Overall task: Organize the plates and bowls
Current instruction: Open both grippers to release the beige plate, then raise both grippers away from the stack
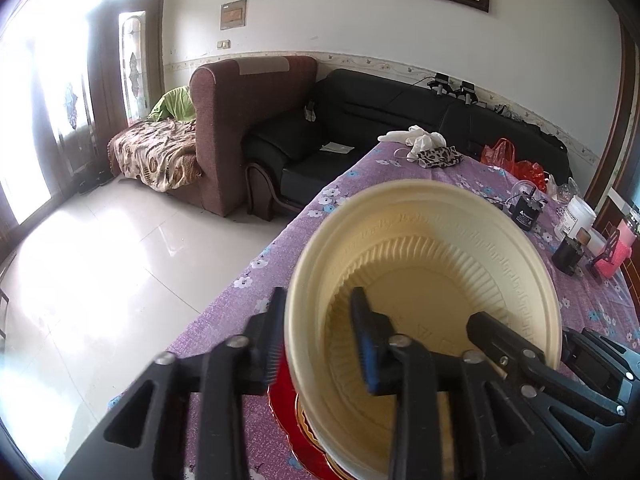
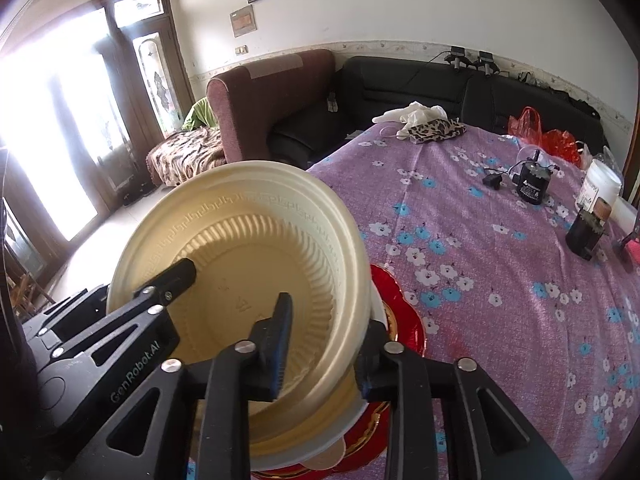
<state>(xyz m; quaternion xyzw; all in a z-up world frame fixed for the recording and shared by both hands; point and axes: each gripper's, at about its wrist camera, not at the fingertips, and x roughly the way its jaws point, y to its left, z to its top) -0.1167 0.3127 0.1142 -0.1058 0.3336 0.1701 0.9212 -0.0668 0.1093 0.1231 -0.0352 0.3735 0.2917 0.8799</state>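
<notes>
A cream plastic bowl [image 1: 432,280] [image 2: 248,248] sits on a stack made of a white plate [image 2: 280,462] and a red plate with a gold rim [image 1: 284,400] [image 2: 408,320], on the purple flowered tablecloth [image 2: 500,300]. My left gripper [image 1: 320,340] straddles the bowl's left rim, one finger outside and one inside. The inner pad stands off the wall, so this gripper is open. My right gripper [image 2: 326,344] straddles the right rim the same way, with a gap at its inner pad, and is also open. Each view shows the other gripper's fingers across the bowl.
Farther back on the table lie a leopard-print cloth [image 2: 436,128] and white gloves [image 2: 416,114]. At the right stand a black device [image 2: 532,184], a white jar [image 2: 602,184] and a dark cup [image 2: 584,232]. The table edge runs just left of the bowl, above a tiled floor [image 1: 100,272].
</notes>
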